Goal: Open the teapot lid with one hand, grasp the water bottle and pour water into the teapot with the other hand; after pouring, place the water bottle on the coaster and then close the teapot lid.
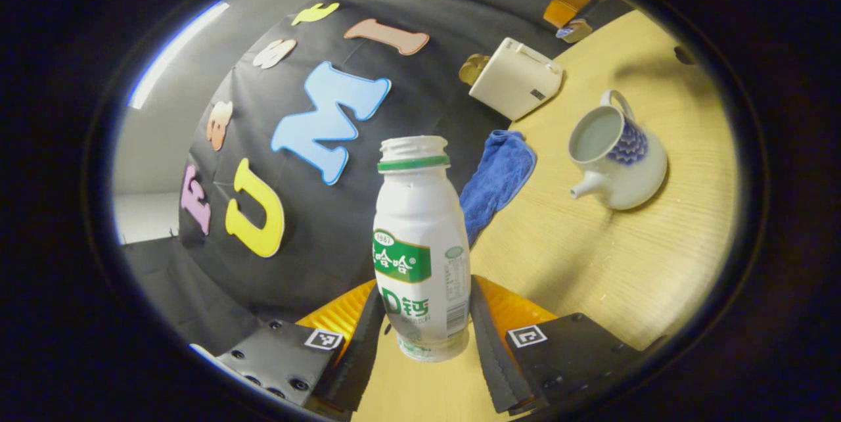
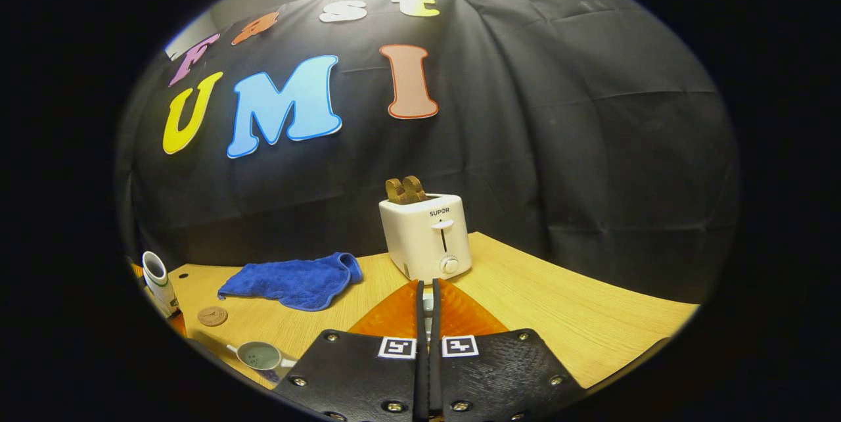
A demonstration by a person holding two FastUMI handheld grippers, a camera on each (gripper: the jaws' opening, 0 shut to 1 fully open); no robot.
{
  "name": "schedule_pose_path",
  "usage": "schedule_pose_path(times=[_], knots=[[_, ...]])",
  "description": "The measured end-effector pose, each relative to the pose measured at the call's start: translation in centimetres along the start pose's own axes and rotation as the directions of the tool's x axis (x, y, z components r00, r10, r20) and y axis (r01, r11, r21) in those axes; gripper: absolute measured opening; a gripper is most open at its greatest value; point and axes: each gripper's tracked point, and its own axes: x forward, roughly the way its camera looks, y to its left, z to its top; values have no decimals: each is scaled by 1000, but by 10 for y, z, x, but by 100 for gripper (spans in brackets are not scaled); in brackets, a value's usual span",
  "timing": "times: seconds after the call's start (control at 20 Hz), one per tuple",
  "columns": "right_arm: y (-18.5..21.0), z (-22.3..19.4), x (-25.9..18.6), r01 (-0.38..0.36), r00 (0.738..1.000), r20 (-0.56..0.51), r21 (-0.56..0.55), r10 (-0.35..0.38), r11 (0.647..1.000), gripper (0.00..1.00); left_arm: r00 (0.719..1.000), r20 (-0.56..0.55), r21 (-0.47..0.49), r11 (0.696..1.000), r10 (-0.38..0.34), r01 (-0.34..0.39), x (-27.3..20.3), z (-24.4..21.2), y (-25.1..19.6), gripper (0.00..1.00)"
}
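Teapot (image 1: 617, 156) first, in the left gripper view: it stands on the desk (image 1: 657, 264) toward the far right, its mouth uncovered and its inside pale, spout pointing toward the water bottle (image 1: 422, 244). The bottle is uncapped and upright between the two fingers of the left gripper (image 1: 427, 336). The fingers flank its lower body closely, but I cannot tell for certain whether both press on it or whether the base rests on the desk. Behind it a blue cloth (image 1: 496, 179) lies near the desk's far edge, and a white toaster (image 1: 516, 77) sits farther back.

By my judgement the step in hand is securing the bottle for the pour. Squeeze low and evenly; the thin plastic may dent. Keep it vertical during the lift, since the open neck will spill at any tilt, and carry it high over the teapot's rim before tipping slowly.

In the right gripper view, the right gripper (image 2: 427, 317) has its fingers nearly together, with something small and pale glimpsed in the narrow slot between them. It may be the lid's knob, but I cannot say. The toaster (image 2: 427, 244) stands straight ahead, the cloth (image 2: 292, 281) to its left. Near the desk's left edge lie a round brown coaster (image 2: 212, 315), the open teapot (image 2: 259, 355) and the bottle (image 2: 158, 281). Hold this gripper clear so the pour has room.
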Motion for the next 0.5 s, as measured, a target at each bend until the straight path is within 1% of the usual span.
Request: schedule_pose_path(times=[0.05, 0.25, 0.5], knots=[[0, 0, 1, 0, 1000, 1, 1, 0, 1000, 0, 1000, 3, 32, 999, 3, -3, 1, 2, -1, 76], [-7, -4, 4, 17, 1000, -5, -3, -17, 1000, 0, 1000, 21, 138, 990, 15, -17, -2, 10, -4, 82], [-13, -3, 4, 29, 1000, 6, 10, -29, 1000, 0, 999, 29, 231, 973, 21, -27, 0, 18, -8, 82]])
